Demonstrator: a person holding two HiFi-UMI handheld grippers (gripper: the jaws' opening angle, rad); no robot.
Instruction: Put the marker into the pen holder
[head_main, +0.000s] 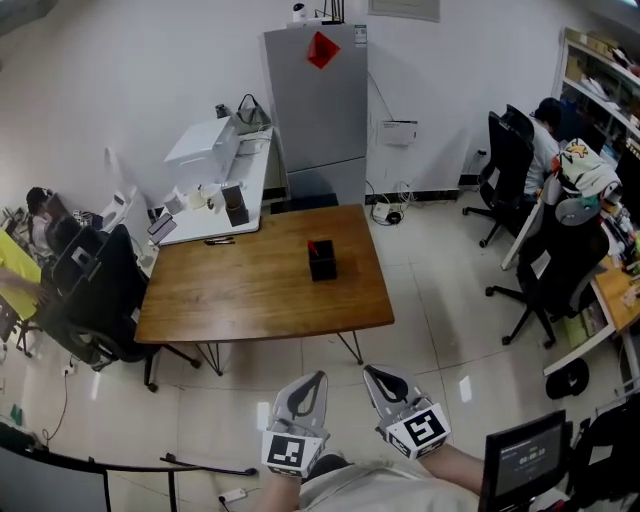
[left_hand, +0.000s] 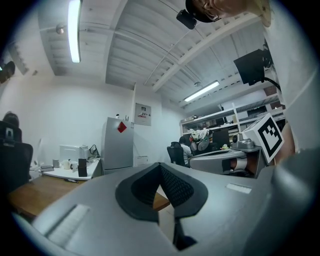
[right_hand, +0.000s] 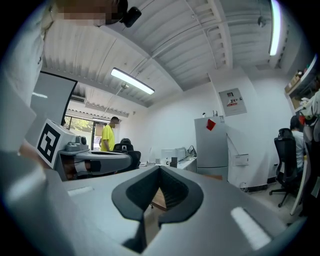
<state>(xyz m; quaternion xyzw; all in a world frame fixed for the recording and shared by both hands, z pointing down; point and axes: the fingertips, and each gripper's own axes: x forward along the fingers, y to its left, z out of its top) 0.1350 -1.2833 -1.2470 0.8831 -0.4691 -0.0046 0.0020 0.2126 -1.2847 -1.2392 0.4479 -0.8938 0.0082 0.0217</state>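
two grippers, left gripper (head_main: 311, 383) and right gripper (head_main: 374, 375), jaws pressed together, empty, one pen holder (head_main: 322, 260) toward table's (head_main: 230, 290) right edge

Head cam: high, steep down, table (head_main: 250, 290) far. Gripper cams: low, tilted up twd fridge (left_hand: 118, 142); all share both.

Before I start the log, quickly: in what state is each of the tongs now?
Left tongs: closed, holding nothing.
Right tongs: closed, holding nothing.
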